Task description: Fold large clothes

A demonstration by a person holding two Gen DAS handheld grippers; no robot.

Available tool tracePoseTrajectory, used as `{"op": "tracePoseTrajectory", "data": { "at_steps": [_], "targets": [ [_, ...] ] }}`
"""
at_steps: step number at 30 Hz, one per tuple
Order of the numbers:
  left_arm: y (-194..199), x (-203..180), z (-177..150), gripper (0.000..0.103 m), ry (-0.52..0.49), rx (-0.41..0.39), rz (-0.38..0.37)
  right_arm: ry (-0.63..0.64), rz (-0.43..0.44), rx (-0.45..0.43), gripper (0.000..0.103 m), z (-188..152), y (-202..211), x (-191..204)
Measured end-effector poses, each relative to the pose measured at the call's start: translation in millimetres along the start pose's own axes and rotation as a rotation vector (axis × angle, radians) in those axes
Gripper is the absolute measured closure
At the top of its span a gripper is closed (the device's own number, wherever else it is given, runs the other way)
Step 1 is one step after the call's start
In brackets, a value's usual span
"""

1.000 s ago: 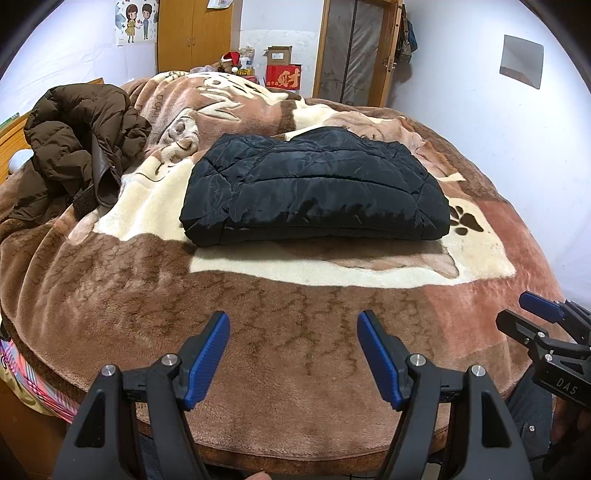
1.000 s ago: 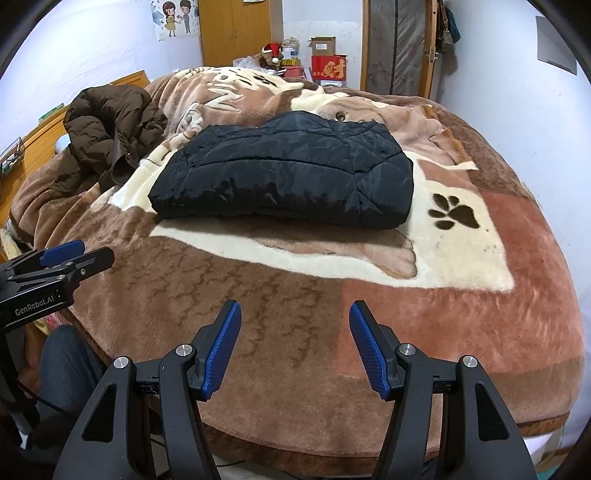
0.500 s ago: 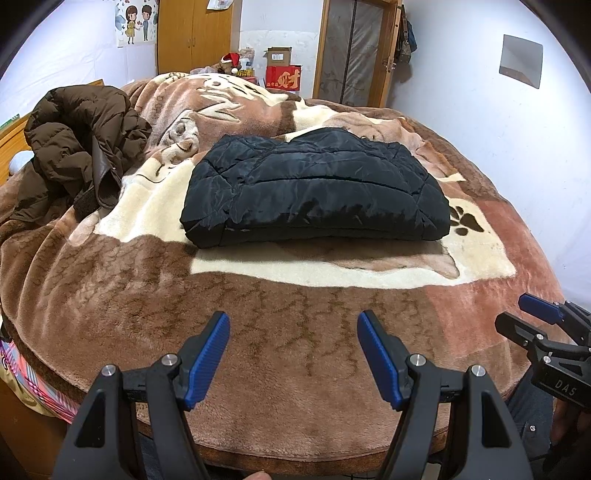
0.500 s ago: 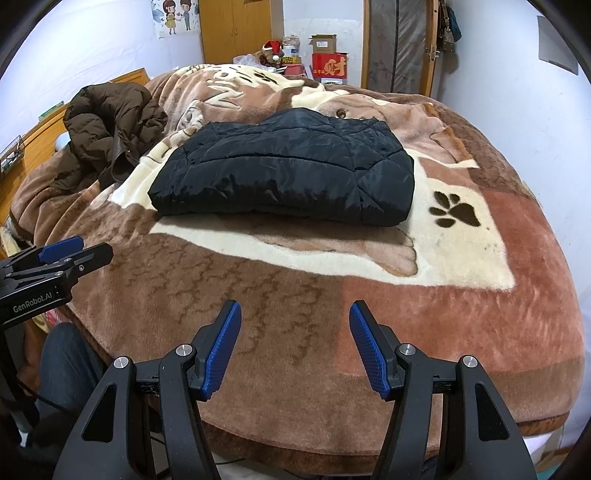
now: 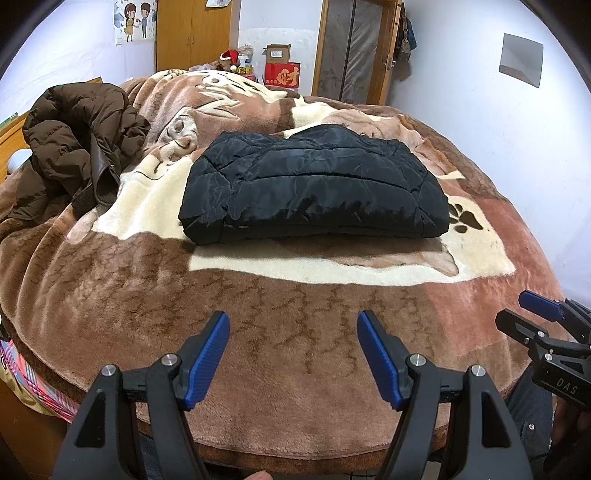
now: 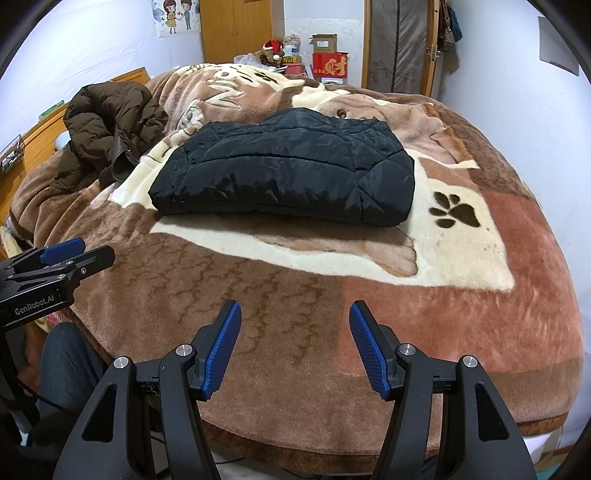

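Note:
A black quilted jacket lies folded into a flat rectangle in the middle of the bed; it also shows in the right wrist view. A brown puffer coat lies crumpled at the bed's left side, also seen in the right wrist view. My left gripper is open and empty, held above the near edge of the bed, well short of the black jacket. My right gripper is open and empty, beside it to the right, also near the front edge.
The bed is covered by a brown and cream plush blanket with a paw print. Wooden wardrobe, boxes and a door stand beyond the far end. A white wall is on the right.

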State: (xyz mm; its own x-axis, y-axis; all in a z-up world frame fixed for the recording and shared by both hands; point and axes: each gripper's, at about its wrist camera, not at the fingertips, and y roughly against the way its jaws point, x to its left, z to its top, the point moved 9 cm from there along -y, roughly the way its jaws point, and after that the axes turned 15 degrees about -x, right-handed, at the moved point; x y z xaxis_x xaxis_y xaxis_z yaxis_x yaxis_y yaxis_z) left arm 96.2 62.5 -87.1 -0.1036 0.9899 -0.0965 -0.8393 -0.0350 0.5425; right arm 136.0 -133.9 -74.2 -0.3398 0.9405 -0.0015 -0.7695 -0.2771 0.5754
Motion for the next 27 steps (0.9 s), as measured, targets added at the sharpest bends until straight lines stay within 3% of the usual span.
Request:
{"op": "tracePoseTrajectory", "data": {
  "at_steps": [27],
  "targets": [
    [-3.8,0.6,-3.3,0.03,-0.001,0.012,0.021,-0.002,0.009,0.013,0.042,-4.2,-4.1,-1.4]
  ]
}}
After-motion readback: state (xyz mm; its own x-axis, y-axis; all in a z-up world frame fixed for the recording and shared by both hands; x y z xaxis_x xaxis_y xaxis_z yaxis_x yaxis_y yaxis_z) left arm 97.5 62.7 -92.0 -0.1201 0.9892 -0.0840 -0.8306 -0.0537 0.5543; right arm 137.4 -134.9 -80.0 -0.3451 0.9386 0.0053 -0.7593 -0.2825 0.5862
